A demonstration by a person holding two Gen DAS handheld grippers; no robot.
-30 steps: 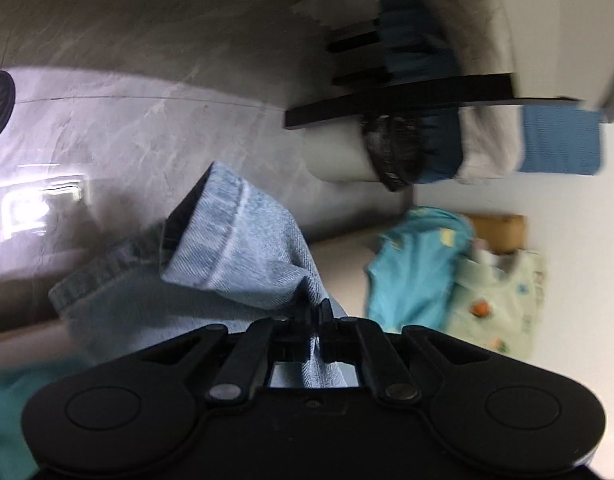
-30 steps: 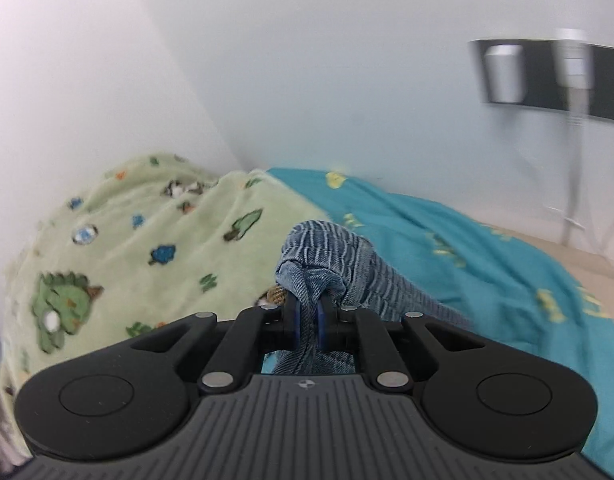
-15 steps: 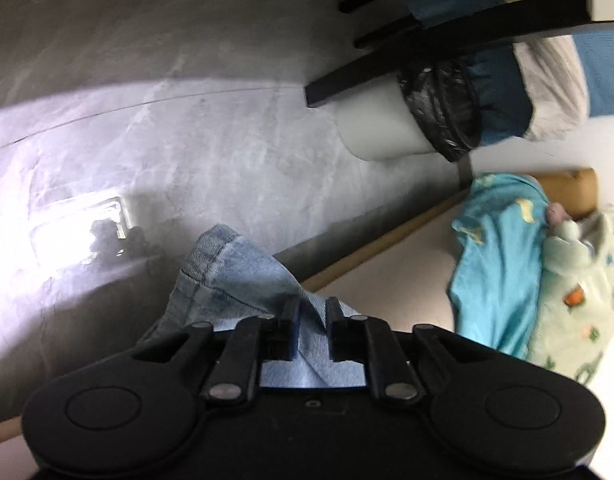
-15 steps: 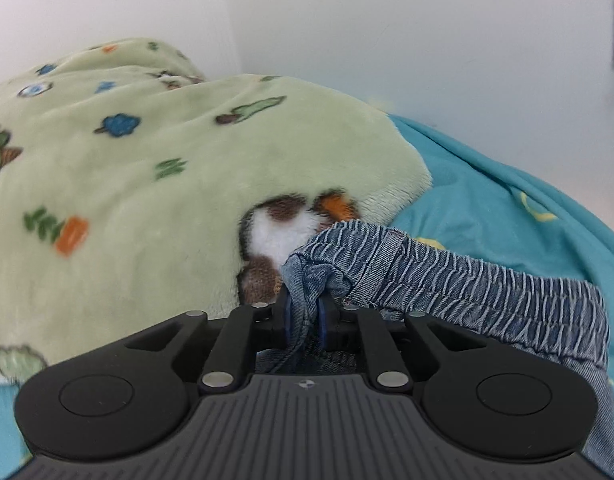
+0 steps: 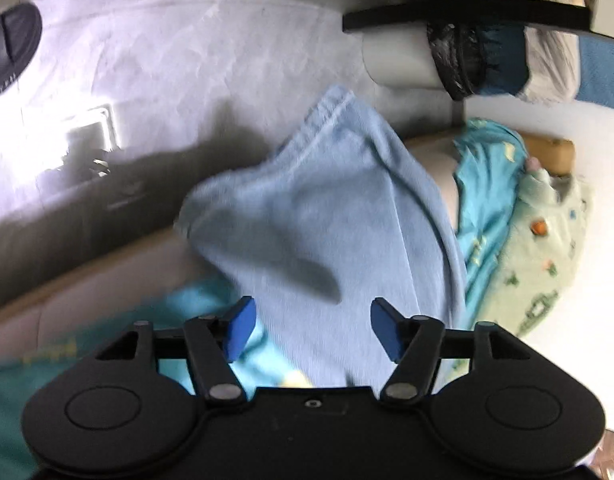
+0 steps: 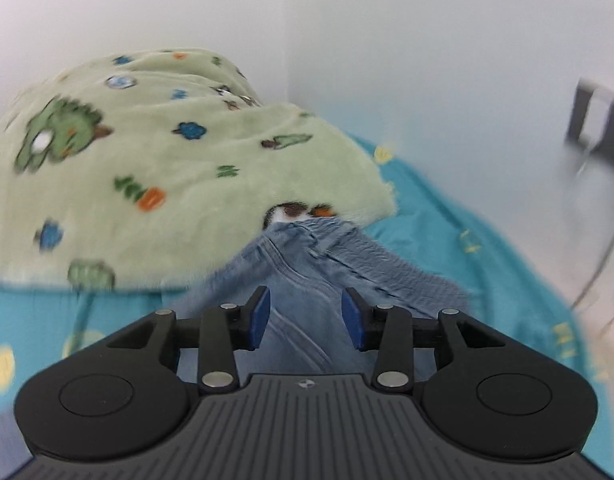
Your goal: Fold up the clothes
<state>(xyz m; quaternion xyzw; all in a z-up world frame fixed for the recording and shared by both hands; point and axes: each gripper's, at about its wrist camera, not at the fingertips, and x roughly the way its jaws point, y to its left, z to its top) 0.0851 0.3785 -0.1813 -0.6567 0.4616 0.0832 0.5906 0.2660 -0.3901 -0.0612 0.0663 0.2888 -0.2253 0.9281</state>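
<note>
The left gripper (image 5: 312, 327) is wide open and holds nothing; its blue pads (image 5: 239, 326) stand far apart above the jeans (image 5: 327, 216). The right gripper (image 6: 305, 318) is open too, with the jeans (image 6: 307, 268) lying between and beyond its fingers, not pinched. The jeans lie on the turquoise bed sheet (image 6: 467, 264), near the edge of the bed; in the left view one leg end with its hem reaches over that edge toward the grey floor (image 5: 187, 60). In the right view the waistband end touches the green blanket (image 6: 147, 152) with dinosaur prints, which is heaped at the far corner of the bed by the white wall (image 6: 387, 40). Under the blanket edge a small white, brown and orange thing (image 6: 299, 212) shows, but most of it is hidden and I cannot tell what it is. On the floor stands a white bin (image 5: 403, 60) with a black bag (image 5: 451, 64) in it; what is inside cannot be seen. Both views are blurred, so the folds of the jeans are hard to read, and the lower part of the jeans is cut off by the gripper bodies.
</note>
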